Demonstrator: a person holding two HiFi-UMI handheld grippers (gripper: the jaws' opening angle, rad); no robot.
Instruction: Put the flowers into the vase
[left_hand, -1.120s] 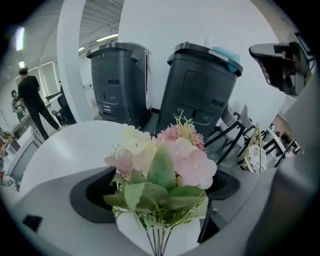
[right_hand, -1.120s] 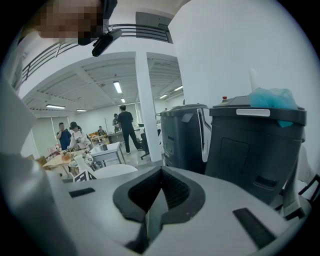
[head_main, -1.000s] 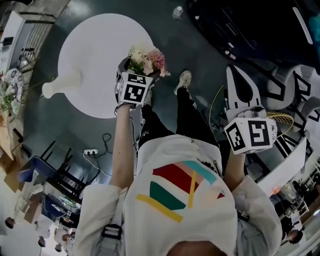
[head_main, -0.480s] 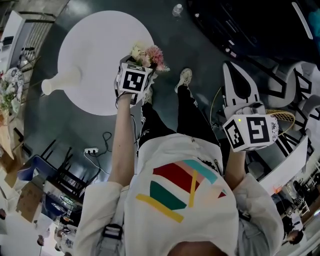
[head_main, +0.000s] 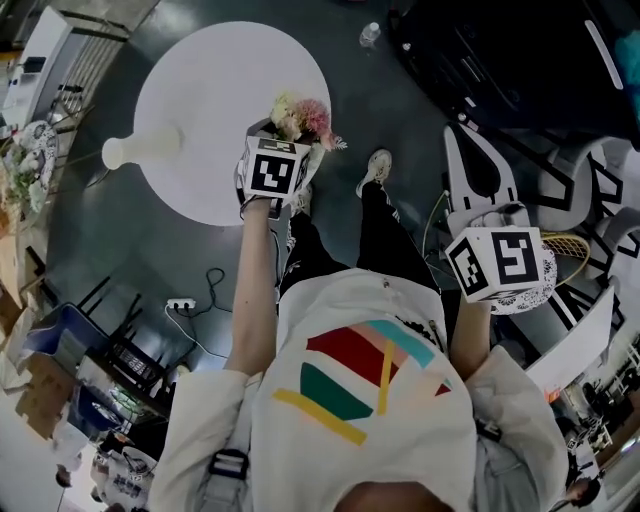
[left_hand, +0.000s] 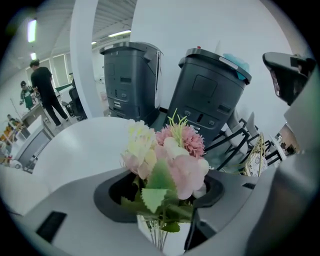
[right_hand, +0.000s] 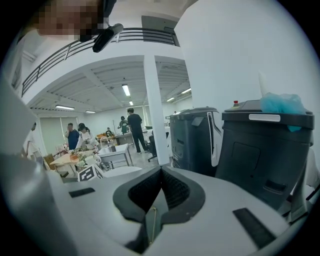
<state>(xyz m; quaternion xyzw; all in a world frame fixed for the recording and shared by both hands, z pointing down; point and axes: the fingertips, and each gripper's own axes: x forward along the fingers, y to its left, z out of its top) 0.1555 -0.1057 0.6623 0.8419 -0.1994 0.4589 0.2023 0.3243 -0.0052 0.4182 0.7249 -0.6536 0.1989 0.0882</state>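
Note:
A small bunch of pink and cream flowers (head_main: 303, 118) stands up between the jaws of my left gripper (head_main: 290, 138), over the near edge of the round white table (head_main: 220, 70). In the left gripper view the flowers (left_hand: 167, 155) fill the gap of the left gripper (left_hand: 162, 200). Its jaws have just been closing and now press on the green stems. A white vase (head_main: 145, 148) is at the table's left edge, well left of the flowers. My right gripper (head_main: 470, 160) hangs off to the right over the floor, and the right gripper (right_hand: 160, 170) is shut on nothing.
Two dark grey bins (left_hand: 130, 80) (left_hand: 210, 90) stand beyond the table. A water bottle (head_main: 370, 33) lies on the floor past it. A power strip with cables (head_main: 180, 303) is on the floor at the left. Black-and-white chairs (head_main: 590, 170) crowd the right side.
The left gripper's jaws have narrowed around the flower stems, and the gripper has lifted a little with the flowers. The right gripper has shifted slightly.

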